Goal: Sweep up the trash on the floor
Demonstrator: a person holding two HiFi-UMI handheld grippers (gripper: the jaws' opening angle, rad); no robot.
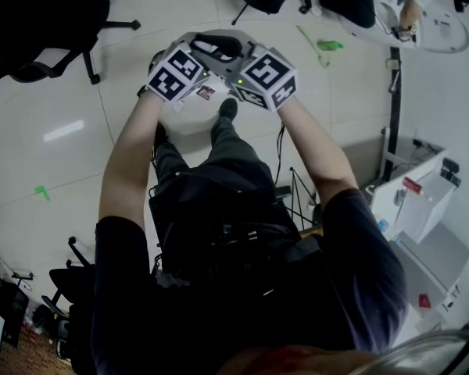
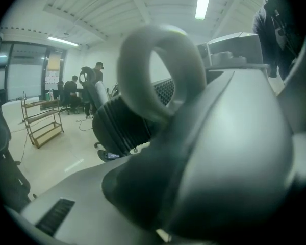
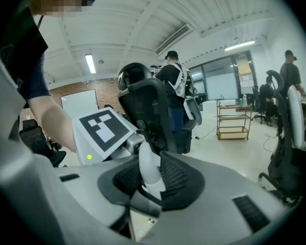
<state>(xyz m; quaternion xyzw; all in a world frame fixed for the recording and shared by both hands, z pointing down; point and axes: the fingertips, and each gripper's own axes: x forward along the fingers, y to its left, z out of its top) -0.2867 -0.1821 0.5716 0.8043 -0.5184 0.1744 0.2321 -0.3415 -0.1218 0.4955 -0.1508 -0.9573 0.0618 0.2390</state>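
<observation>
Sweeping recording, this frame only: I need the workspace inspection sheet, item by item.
Surface: pale tiled floor, one green tape mark.
Job's things: ring-ended handle held; small reddish scrap below the claws; green object farther off, unclear.
Clutter: office chair, white cabinet.
Grippers: left claw and right claw both shut on the handle, side by side.
Cables: dark strip on the floor, possibly a cable cover.
Surroundings: seated person, trolley.
</observation>
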